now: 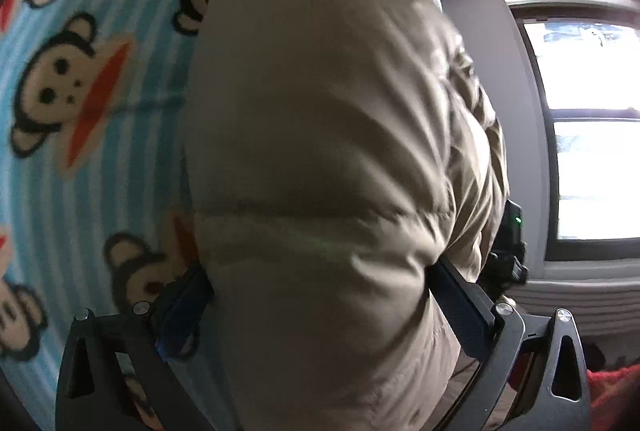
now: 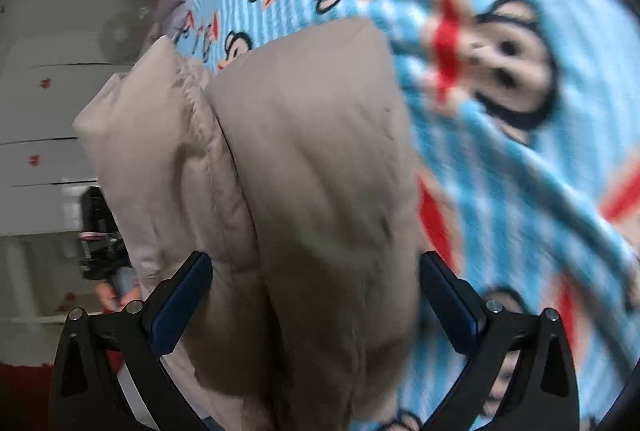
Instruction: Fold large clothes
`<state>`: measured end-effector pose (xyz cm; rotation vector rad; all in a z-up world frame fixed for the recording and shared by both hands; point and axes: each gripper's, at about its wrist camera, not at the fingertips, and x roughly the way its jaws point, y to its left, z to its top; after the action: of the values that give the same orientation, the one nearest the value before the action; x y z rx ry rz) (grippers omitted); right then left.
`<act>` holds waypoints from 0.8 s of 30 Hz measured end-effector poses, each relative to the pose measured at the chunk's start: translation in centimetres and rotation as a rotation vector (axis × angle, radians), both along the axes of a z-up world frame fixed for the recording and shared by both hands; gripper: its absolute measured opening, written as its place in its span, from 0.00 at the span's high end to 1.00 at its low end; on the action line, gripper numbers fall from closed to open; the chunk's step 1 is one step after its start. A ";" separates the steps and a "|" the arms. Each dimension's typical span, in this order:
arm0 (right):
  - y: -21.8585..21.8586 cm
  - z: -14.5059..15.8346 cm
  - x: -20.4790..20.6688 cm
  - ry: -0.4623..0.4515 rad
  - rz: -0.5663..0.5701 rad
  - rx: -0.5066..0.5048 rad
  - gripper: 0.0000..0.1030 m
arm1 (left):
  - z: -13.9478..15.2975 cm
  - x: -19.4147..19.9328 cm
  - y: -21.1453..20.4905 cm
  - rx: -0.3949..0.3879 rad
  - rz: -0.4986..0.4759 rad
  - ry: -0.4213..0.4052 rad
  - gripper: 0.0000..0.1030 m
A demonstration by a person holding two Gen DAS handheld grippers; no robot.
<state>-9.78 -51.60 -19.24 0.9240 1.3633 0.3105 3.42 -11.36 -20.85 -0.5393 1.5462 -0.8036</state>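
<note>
Left wrist view: the left gripper [image 1: 320,291] is clamped around a thick bulge of the puffy beige quilted jacket [image 1: 320,131], lifting it so it can fold over. The right gripper [image 2: 316,279] pinches another padded section of that jacket the same way, sharing the bulk. Beyond lies the light-blue striped monkey-print blanket [image 2: 500,191], the folding surface, and farther off a bright window [image 1: 592,135].
</note>
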 end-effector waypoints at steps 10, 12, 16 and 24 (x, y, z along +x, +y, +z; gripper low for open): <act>2.5 -3.4 2.8 0.043 -0.055 0.168 0.00 | -2.5 0.3 -2.9 -0.061 0.057 0.079 0.03; 2.8 -3.4 2.6 0.062 -0.075 0.201 0.04 | -1.3 -0.1 -3.4 -0.058 0.049 0.045 0.11; 3.4 -2.3 1.9 0.039 -0.105 0.250 0.21 | 1.2 -0.1 -3.7 -0.098 0.037 0.008 0.15; 9.7 3.4 2.9 -0.060 -0.070 0.236 0.21 | 6.4 0.9 0.0 -0.136 0.003 -0.080 0.15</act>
<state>-6.86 -41.95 -15.79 1.1460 1.2532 0.4486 4.30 -11.36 -14.44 -0.6009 1.4240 -0.9217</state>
